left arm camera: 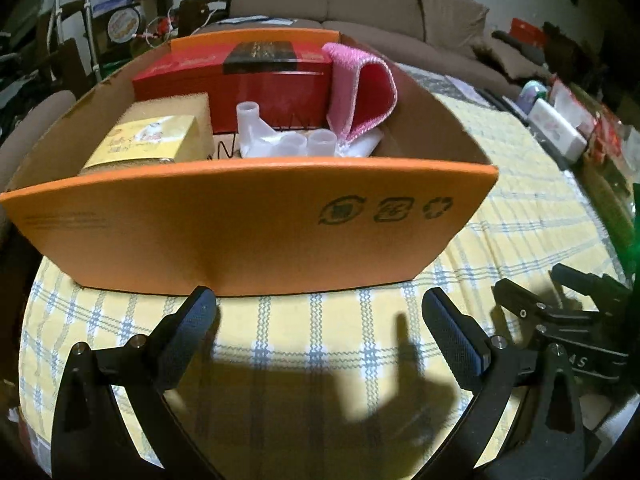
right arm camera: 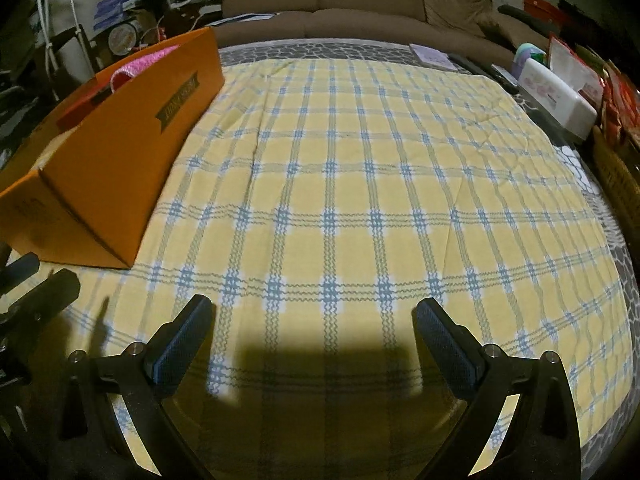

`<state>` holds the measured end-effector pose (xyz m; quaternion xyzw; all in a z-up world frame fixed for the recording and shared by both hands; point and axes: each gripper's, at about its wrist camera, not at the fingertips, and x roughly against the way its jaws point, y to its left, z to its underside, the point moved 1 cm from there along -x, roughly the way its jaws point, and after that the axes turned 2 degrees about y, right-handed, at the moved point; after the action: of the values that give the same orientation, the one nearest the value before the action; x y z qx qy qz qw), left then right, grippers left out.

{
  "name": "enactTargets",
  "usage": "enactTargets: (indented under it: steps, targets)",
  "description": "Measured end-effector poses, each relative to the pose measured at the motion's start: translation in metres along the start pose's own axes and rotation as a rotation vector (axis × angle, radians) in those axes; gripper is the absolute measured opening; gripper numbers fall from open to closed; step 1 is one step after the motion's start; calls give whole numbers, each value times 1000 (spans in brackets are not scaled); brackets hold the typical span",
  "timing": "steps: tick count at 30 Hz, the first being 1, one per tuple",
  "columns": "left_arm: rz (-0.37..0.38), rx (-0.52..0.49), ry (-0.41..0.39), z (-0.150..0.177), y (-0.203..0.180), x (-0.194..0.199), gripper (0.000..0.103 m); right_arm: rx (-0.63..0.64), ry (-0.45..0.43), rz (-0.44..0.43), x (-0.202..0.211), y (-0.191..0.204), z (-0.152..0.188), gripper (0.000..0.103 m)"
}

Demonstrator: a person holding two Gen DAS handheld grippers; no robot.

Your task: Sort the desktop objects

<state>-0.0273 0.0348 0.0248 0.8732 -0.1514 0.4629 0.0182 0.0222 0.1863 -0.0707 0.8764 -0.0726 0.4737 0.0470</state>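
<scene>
Both claws stand wide apart with nothing between their pads: the left claw [left arm camera: 318,312] hangs just before the near wall of one orange box [left arm camera: 248,224], and the right claw [right arm camera: 314,320] hangs over a bare stretch of the surface, which is covered by a yellow checked cloth [right arm camera: 360,168]. Inside the box the left wrist view counts one red box [left arm camera: 256,80] at the back, one yellow carton [left arm camera: 148,140] at the near left, one pink cloth [left arm camera: 364,88] folded over at the right, and a cluster of white plastic tubes [left arm camera: 280,136] in the middle (three openings show; whether they are one piece or several cannot be told). That view also catches the right claw's black frame at its lower right edge. The right wrist view shows none of the box's contents save a bit of the pink cloth and a red edge over the rim; it gives instead the box's long side with one dark label [right arm camera: 178,108], the box standing at the cloth's far left. It also shows one white tissue box [right arm camera: 556,100] at the right edge and one brown sofa [right arm camera: 360,0] behind.
</scene>
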Motion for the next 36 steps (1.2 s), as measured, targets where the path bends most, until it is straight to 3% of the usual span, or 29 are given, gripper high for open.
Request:
enactTargets:
  steps: [6,14,36]
  targets:
    - [-72,34,15,5,6,-15,103,11,-16,20,-4,4,6,103]
    - [-110,59,16,8,8,-21,103,-4,-24,31,-5,5,9,103]
    - [-133,29,33,8,8,-25,103,-3,-23,34,-6,4,8,103]
